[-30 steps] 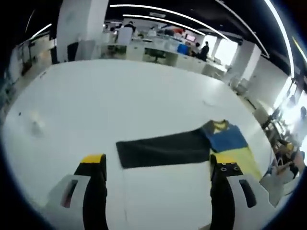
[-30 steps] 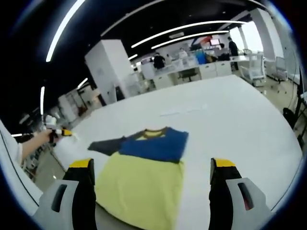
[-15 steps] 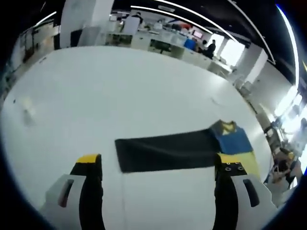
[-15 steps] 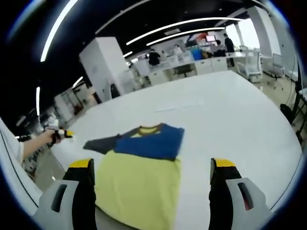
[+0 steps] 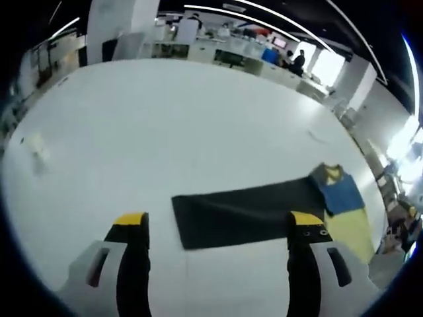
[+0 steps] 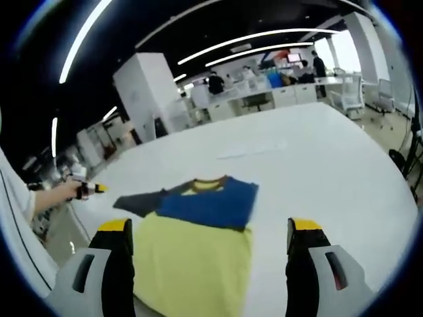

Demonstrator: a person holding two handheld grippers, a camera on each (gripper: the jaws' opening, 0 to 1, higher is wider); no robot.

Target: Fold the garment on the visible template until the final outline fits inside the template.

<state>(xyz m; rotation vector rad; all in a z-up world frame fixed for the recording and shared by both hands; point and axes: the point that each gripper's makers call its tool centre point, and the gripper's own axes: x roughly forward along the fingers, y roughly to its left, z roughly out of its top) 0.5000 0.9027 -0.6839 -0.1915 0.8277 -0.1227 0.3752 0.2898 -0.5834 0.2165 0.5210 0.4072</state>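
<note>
Partly cut off behind the right gripper (image 6: pixel 209 238), the shirt (image 6: pixel 198 244) lies flat on the smooth white desk (image 6: pixel 317 165), yellow body, blue chest, one long dark sleeve (image 5: pixel 244 211) stretched out. Both grippers, left gripper (image 5: pixel 217 228) included, stand released, grasping nothing.

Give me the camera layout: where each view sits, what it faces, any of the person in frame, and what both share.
Left gripper view: rides the left tool, open, facing along the dark sleeve stretched across the white table.
Right gripper view: rides the right tool, open, over the garment's yellow body; the person's hand shows at left.
Shared: the same garment and table.
</note>
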